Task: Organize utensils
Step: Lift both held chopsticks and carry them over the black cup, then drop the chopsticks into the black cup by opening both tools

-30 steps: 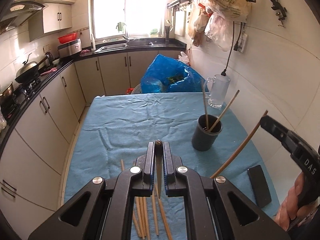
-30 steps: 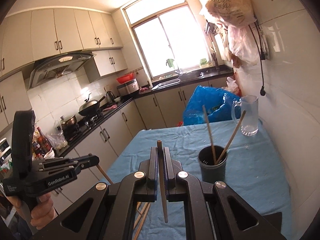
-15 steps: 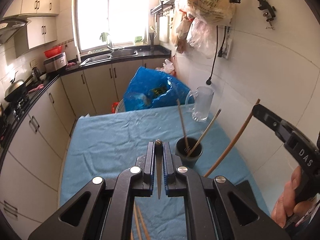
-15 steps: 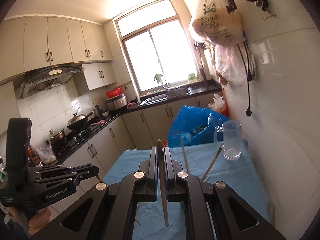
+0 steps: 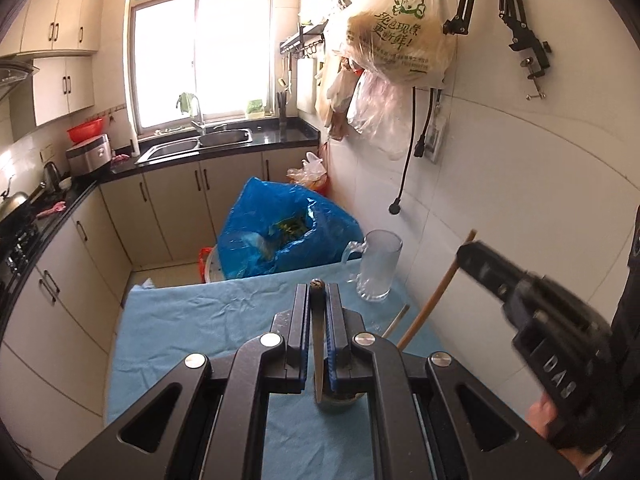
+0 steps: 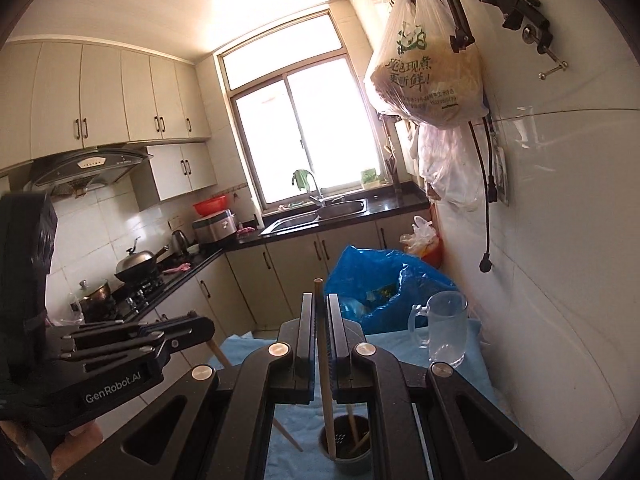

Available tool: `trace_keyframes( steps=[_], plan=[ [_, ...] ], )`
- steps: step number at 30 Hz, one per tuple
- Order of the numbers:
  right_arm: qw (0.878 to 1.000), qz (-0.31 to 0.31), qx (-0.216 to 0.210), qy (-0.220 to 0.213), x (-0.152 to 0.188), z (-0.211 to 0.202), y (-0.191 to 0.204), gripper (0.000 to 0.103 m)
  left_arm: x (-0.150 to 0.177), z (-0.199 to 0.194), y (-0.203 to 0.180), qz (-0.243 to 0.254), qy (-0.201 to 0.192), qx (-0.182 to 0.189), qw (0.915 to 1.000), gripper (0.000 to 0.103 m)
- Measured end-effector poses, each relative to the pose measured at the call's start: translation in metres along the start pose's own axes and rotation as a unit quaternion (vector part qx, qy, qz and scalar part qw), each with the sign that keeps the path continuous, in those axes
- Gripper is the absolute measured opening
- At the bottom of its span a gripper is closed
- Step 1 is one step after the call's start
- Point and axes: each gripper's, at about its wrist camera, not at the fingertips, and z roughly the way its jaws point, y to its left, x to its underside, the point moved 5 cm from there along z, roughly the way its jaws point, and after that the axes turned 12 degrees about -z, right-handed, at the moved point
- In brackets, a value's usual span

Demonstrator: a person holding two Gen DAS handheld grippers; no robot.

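Observation:
My left gripper (image 5: 317, 300) is shut on a wooden chopstick (image 5: 318, 360) that hangs upright, its lower tip over the dark holder cup (image 5: 338, 402) on the blue tablecloth (image 5: 200, 320). My right gripper (image 6: 320, 308) is shut on another chopstick (image 6: 325, 392), its lower end inside the cup (image 6: 352, 454), where two more chopsticks (image 6: 352, 426) stand. The right gripper also shows in the left wrist view (image 5: 464, 250), with its chopstick (image 5: 432, 304) slanting down. The left gripper shows in the right wrist view (image 6: 200, 326).
A clear glass mug (image 5: 378, 270) stands near the wall at the table's far right (image 6: 446, 330). A blue plastic bag (image 5: 280, 236) sits behind the table's far edge. Plastic bags (image 5: 400, 32) hang on the tiled wall. Kitchen counters run along the left.
Both grippers have risen and moved forward over the cup with their chopsticks. The loose chopsticks on the cloth have dropped out of the left wrist view.

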Motion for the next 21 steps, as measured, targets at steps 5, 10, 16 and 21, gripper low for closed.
trace_keyframes(
  steps=[5,10,16,21],
  plan=[
    [1.000,0.007,0.004,0.019,0.009,0.023,-0.017,0.006,0.005,0.037,-0.001,-0.008,0.021,0.001,0.9997,0.007],
    [0.998,0.025,0.000,0.055,0.035,0.049,-0.032,0.006,0.027,0.073,0.012,-0.019,0.055,-0.007,0.9983,0.007],
    [0.995,0.033,-0.005,0.093,0.066,0.069,-0.035,0.006,0.050,0.098,0.026,-0.027,0.083,-0.012,0.9961,0.007],
    [0.991,0.040,-0.010,0.125,0.086,0.083,-0.035,0.006,0.065,0.108,0.035,-0.033,0.101,-0.012,0.9942,0.007]
  ],
)
